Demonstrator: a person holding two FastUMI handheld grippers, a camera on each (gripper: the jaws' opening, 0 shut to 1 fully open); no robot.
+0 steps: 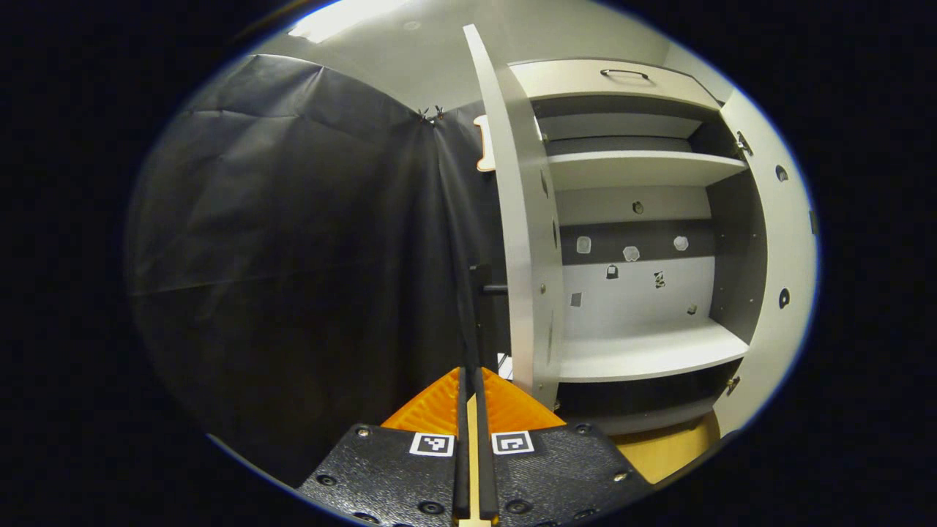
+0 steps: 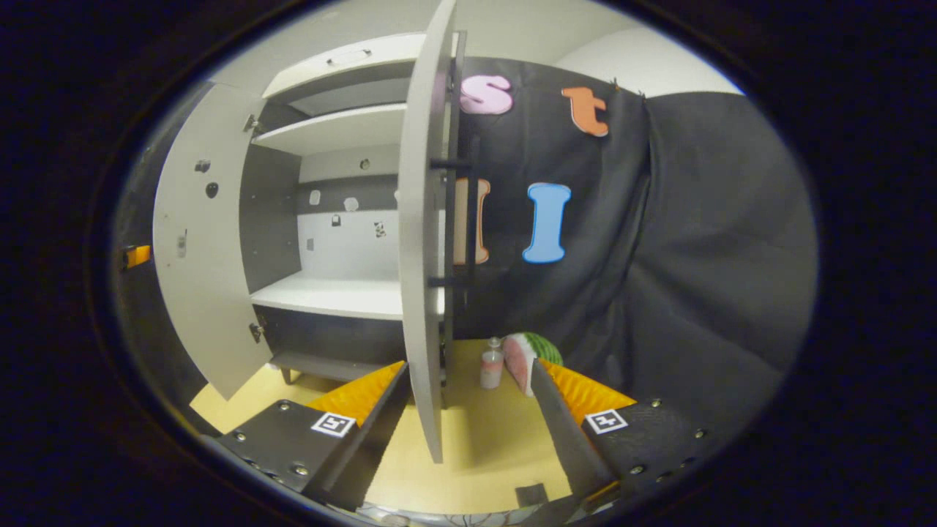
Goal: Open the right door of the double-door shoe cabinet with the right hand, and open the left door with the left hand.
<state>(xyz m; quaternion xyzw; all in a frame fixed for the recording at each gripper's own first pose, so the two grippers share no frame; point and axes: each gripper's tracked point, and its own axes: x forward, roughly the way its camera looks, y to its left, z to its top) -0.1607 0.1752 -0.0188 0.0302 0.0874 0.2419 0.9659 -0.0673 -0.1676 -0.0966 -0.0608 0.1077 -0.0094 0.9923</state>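
The white shoe cabinet [image 1: 644,170] stands with both doors swung out. In the left gripper view I see the left door [image 1: 521,219] edge-on, and its thin dark handle [image 1: 477,307] runs down between my fingers. My left gripper [image 1: 469,373] is shut on that handle. The right door [image 1: 783,249] hangs open at the far side. In the right gripper view the right door [image 2: 423,278] stands edge-on between my spread fingers, its black handle [image 2: 468,219] on the outer face. My right gripper [image 2: 468,366] is open and holds nothing. The left door [image 2: 198,241] is open at the left.
Bare shelves [image 2: 329,296] show inside the cabinet, and a drawer with a handle [image 1: 622,73] tops it. A watermelon slice [image 2: 534,359] and a small bottle [image 2: 492,369] sit on the wooden floor [image 2: 476,439] by the black cloth wall [image 2: 695,256].
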